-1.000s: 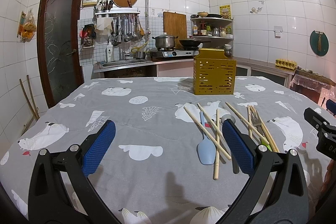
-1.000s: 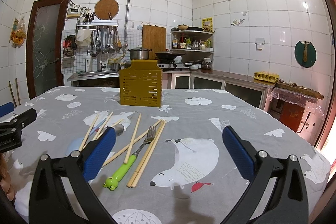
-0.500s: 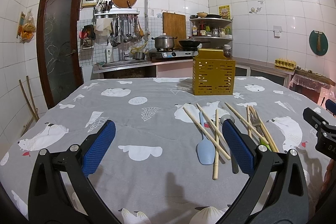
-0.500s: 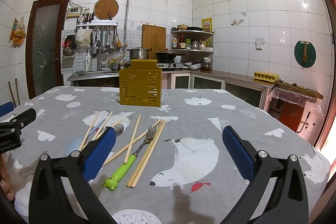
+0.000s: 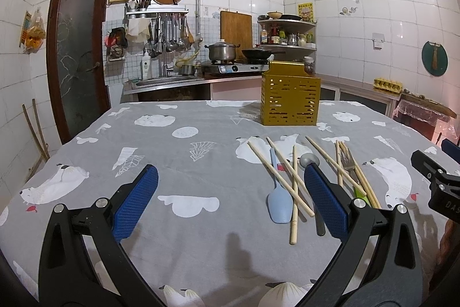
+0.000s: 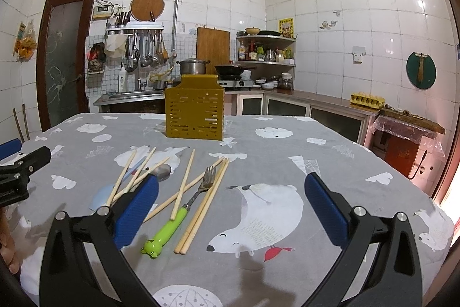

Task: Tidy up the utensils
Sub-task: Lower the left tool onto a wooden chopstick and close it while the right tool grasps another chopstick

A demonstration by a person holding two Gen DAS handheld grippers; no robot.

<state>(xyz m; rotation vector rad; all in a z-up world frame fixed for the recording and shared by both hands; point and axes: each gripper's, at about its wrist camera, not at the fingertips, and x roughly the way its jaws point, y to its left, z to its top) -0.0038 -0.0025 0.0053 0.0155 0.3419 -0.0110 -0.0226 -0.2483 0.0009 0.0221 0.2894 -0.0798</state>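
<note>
A yellow slotted utensil holder (image 5: 290, 102) (image 6: 194, 115) stands upright at the far middle of the table. In front of it lie several wooden chopsticks (image 5: 278, 177) (image 6: 183, 188), a light blue spatula (image 5: 277, 200) (image 6: 101, 197), a metal spoon (image 5: 309, 160) (image 6: 161, 172) and a fork with a green frog handle (image 6: 178, 220) (image 5: 349, 163). My left gripper (image 5: 230, 197) is open and empty above the cloth, left of the pile. My right gripper (image 6: 230, 206) is open and empty, with its left finger over the pile's near end.
The table wears a grey cloth with white bear prints (image 5: 184, 163) (image 6: 273, 209). Behind it a kitchen counter holds a sink (image 5: 164, 81), a pot (image 5: 222, 51) and a stove. The right gripper shows at the right edge of the left wrist view (image 5: 440, 180).
</note>
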